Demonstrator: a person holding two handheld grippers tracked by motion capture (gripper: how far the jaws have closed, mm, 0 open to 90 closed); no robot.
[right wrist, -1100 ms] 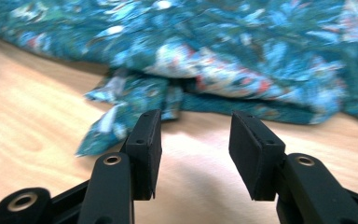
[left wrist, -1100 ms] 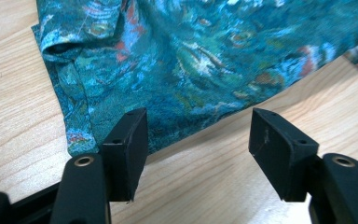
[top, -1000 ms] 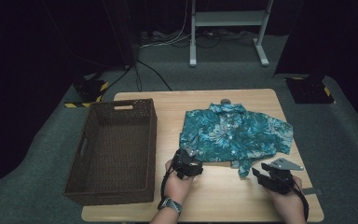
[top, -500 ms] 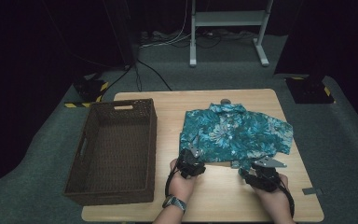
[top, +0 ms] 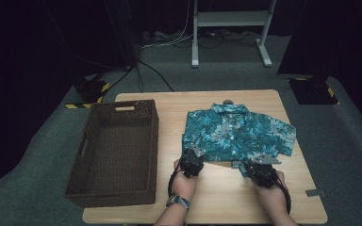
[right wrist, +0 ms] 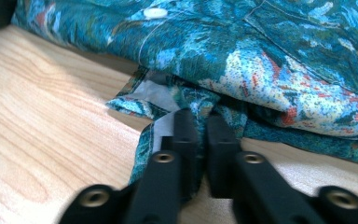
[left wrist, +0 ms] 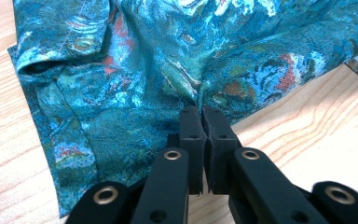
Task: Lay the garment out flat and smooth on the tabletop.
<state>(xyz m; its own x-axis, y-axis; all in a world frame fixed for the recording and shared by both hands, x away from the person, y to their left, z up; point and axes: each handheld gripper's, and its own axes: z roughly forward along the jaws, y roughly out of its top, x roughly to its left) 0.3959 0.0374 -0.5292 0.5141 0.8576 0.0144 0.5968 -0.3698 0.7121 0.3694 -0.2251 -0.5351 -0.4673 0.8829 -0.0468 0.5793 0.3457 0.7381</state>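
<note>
On the near half of a pale wooden table point(top: 226, 197): one shirt point(top: 238, 132), short-sleeved, teal with a pale leaf and flower print and small touches of red, spread flat with the collar at the far edge and the hem toward the person.

Left gripper point(top: 192, 160): jaws have just been closing and now pinch the near hem at the shirt's left side; in the left gripper view point(left wrist: 201, 122) the cloth puckers into the black pads, so the grip has fabric in it.

Right gripper point(top: 252, 168): jaws likewise just closed, pinching the hem at the right; in the right gripper view point(right wrist: 200, 126) a folded edge with its paler underside is caught between the pads. A white button point(right wrist: 154, 13) sits on the placket beyond.

The two grips sit well apart along one edge, likely so the hem can be lifted evenly and folded over.

Cloth: thin, soft weave, creasing readily, doubled and rumpled at the hem.

Beside the shirt, to its left: one basket point(top: 92, 141), dark brown wicker, rectangular, deep, with cut-out handles, nothing in it; probably where the folded shirt is meant to go.

Table surface: smooth, light grain, rounded corners.
</note>
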